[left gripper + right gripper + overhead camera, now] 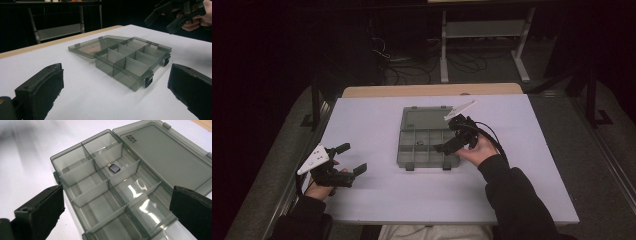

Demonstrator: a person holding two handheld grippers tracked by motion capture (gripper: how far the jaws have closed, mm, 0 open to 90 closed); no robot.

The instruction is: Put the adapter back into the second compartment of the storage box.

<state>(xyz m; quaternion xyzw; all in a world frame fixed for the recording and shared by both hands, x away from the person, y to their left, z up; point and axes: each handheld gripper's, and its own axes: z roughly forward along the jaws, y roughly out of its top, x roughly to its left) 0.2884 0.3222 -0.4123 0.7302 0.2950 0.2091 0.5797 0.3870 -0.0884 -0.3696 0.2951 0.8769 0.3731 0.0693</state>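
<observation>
A smoky grey compartment box [401,156] lies open in the middle of the white table, its lid [424,119] flat on the far side. A small black plug-like part [114,168] rests in one inner compartment. My right gripper [446,136] hovers open over the box's right front corner, and in the right gripper view its jaws [117,202] straddle several compartments with nothing between them. My left gripper [352,159] stands open at the near left, well clear of the box [132,61], and holds nothing. The left gripper view also catches the right gripper [175,13] at its top right.
The white board [377,200] has bare room left of and in front of the box. A wooden strip [432,90] edges the far side. Beyond it stand a white shelf frame [482,30] and floor cables [402,65].
</observation>
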